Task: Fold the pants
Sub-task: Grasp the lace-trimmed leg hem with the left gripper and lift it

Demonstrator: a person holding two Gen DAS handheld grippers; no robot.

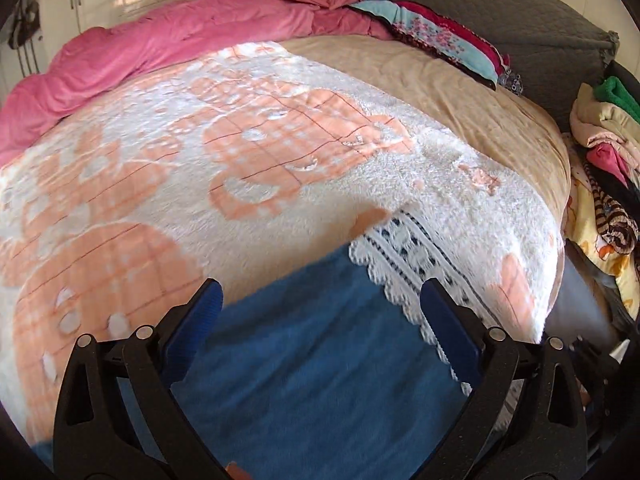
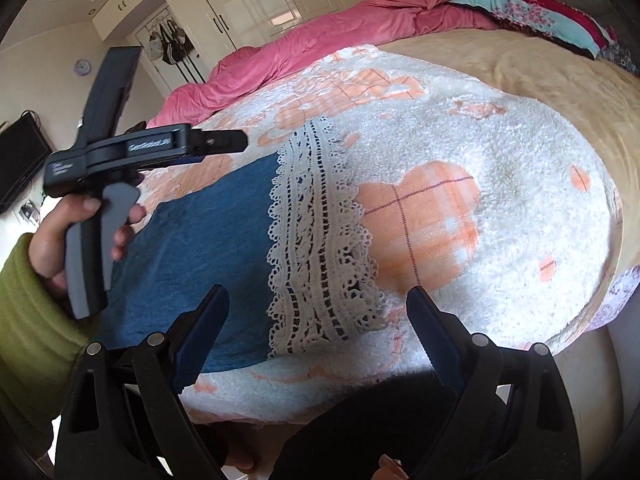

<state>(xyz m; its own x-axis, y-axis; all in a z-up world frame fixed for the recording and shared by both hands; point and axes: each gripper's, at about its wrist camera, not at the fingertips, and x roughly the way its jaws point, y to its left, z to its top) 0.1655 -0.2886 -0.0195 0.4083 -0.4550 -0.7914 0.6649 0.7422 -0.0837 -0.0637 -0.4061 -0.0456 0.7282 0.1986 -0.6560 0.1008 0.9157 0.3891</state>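
Pants: blue denim pants with white lace hem (image 2: 192, 264) lie flat at the fluffy white-and-peach blanket (image 2: 500, 216)'s near edge.
Left gripper (image 1: 320, 312): spread, empty.
Right gripper (image 2: 318, 320): spread, empty.

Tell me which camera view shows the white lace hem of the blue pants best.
The right wrist view: the lace hem lies almost whole and sharp there. The left wrist view shows it blurred, partly behind the left gripper.

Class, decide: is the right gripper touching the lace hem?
Apart. In the right wrist view, the right gripper is wide open, its fingers either side of the lace hem, gaps visible.
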